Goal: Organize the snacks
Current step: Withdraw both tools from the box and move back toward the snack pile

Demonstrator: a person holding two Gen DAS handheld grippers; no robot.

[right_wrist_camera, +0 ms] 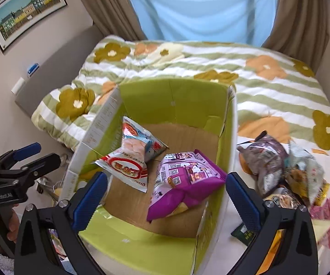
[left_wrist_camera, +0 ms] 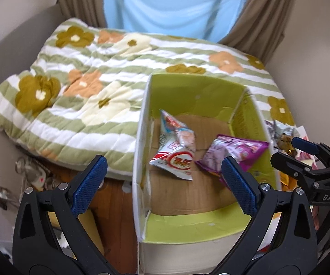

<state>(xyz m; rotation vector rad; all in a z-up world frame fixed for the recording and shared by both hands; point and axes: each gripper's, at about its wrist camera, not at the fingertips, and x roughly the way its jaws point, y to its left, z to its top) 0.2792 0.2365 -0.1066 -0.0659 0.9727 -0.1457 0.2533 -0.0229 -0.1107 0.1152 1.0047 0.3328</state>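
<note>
Bed [right_wrist_camera: 279, 87], flowered quilt, fills the upper half of both views; blue curtain behind it at the top.

Green-lined box [right_wrist_camera: 171, 100] sits at frame centre, open top, cardboard floor showing. Two packets already inside: red-and-white packet [right_wrist_camera: 128, 167] at centre left, purple packet [right_wrist_camera: 185, 183] at centre right, leaning against the box's right wall.

Loose snack pile [right_wrist_camera: 279, 167] lies on the bed outside the box, lower right of my right wrist view, just past the right wall. In the left wrist view it shows only as a sliver at the right edge [left_wrist_camera: 284, 135].

My right gripper [right_wrist_camera: 167, 197]: spread wide, nothing between the fingers, hanging over the near end of the box. My left gripper [left_wrist_camera: 162, 183]: also spread, empty, over the box's left wall; floor and clutter below it at lower left.

Judgement: the pile lies to the right of the right gripper and well across the box from the left one, so the right hand is the nearer for the next pick. The dark packet on top [right_wrist_camera: 265, 158] seems to run its long axis roughly top to bottom of the frame; fingers would close across it without much turning.
</note>
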